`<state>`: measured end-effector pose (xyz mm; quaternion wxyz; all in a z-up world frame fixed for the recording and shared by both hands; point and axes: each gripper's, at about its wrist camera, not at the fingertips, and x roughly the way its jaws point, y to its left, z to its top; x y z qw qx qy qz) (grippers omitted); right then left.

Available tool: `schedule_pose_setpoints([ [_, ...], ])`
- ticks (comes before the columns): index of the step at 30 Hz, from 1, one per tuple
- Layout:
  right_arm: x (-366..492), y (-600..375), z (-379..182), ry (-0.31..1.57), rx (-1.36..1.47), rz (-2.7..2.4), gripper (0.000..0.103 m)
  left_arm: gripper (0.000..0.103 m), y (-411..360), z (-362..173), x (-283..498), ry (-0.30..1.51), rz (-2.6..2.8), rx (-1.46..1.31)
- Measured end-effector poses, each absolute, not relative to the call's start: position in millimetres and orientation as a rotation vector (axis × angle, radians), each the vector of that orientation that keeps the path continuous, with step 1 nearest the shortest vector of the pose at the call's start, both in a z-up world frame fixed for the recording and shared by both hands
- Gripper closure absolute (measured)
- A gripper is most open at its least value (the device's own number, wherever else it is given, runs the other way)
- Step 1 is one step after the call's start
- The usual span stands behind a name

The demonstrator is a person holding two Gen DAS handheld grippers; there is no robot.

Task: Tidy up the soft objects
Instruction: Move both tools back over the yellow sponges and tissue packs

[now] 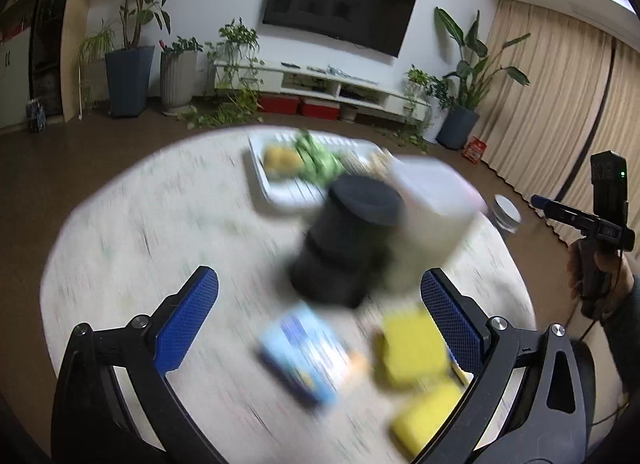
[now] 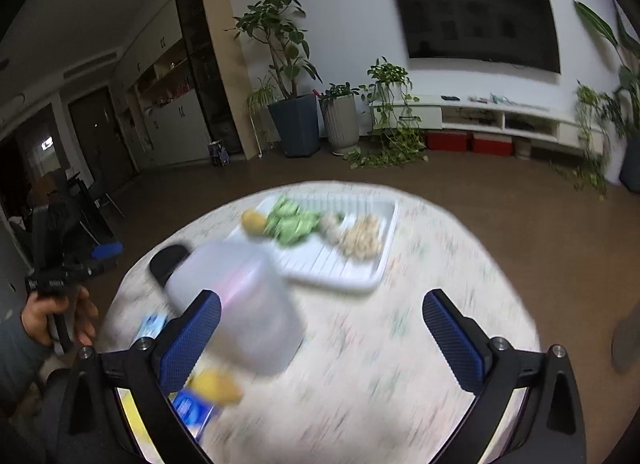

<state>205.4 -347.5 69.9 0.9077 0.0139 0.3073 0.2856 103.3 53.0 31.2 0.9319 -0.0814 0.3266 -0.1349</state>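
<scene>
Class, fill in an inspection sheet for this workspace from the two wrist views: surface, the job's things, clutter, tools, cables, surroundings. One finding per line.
Surface: round table with a pale patterned cover, blurred by motion.
Job's things: white tray holds a yellow piece, green pieces and a beige heap; yellow sponges lie at the near edge.
Clutter: black cylinder, translucent container, blue packet.
Tools: left tool open, nothing between its fingers; right tool open, nothing gripped.
Cables: a thin lead hangs below the right hand.
Surroundings: wall television, potted plants, low white shelf, beige curtains.
</scene>
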Motion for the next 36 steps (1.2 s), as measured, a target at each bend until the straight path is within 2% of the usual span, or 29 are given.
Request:
schedule_pose_setpoints([
  [8, 97, -320, 25, 0.717, 0.130, 0.548, 0.000, 0.000, -8, 12, 22, 0.636, -0.365, -0.146],
  [17, 54, -273, 1, 0.786, 0.054, 0.587, 0.000, 0.000, -58, -12, 16, 0.711, -0.517, 0.097],
  [22, 53, -265, -4, 0.847, 0.069, 0.600, 0.008, 0.000, -69, -19, 28, 0.745, -0.585, 0.179],
  [26, 57, -259, -3, 0.859, 0.047, 0.595, 0.012, 0.000, -65, -29, 47, 0.823, -0.593, 0.134],
  [30, 71, -251, -12, 0.939, 0.036, 0.604, 0.027, 0.000, -66, -38, 51, 0.858, -0.587, 0.152],
  [36, 81, -235, -30, 1.035, 0.017, 0.616, 0.029, 0.001, -64, -48, 61, 0.930, -0.589, 0.160],
])
